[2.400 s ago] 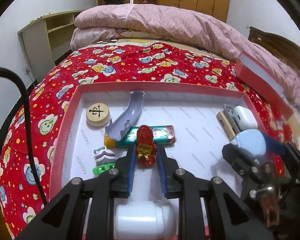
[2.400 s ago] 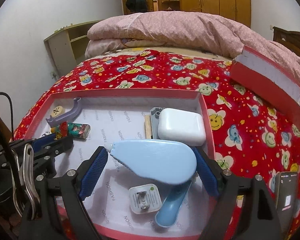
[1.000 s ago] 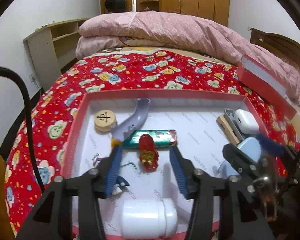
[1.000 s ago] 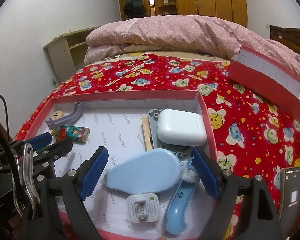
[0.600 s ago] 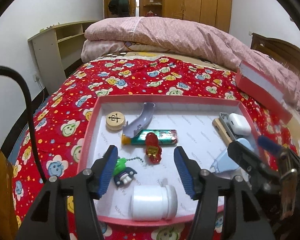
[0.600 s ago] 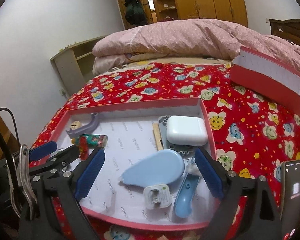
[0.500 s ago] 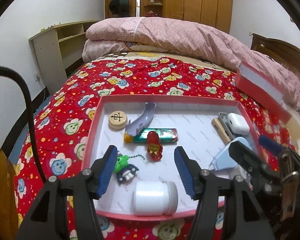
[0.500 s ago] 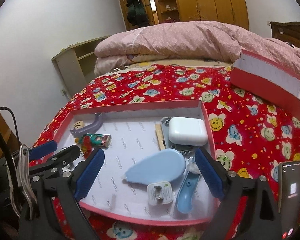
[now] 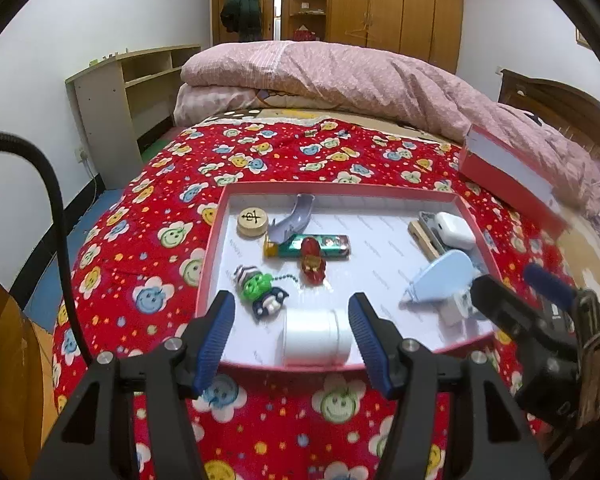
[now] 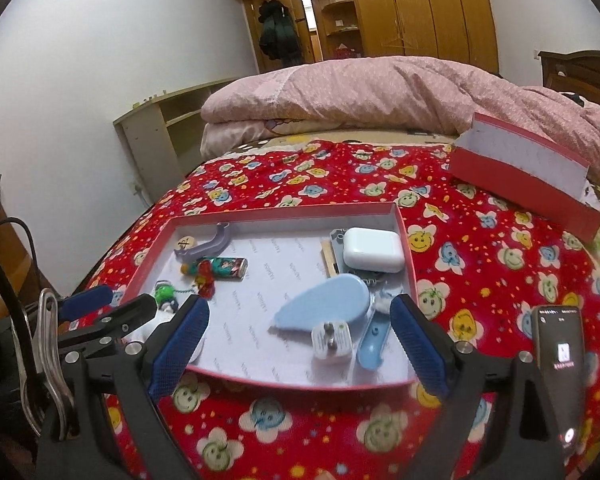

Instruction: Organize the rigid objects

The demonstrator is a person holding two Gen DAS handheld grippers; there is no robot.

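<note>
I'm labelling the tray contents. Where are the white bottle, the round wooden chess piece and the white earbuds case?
white bottle (image 9: 314,336), left wrist view, middle of its side.
round wooden chess piece (image 9: 252,219), left wrist view, top face.
white earbuds case (image 10: 372,249), right wrist view, lid top.

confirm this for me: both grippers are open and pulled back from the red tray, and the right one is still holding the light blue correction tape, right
Not quite. The right gripper holds nothing: in the right wrist view the light blue correction tape lies in the red tray, apart from the open fingers. The left gripper is open and back from the tray, as you said.
</note>
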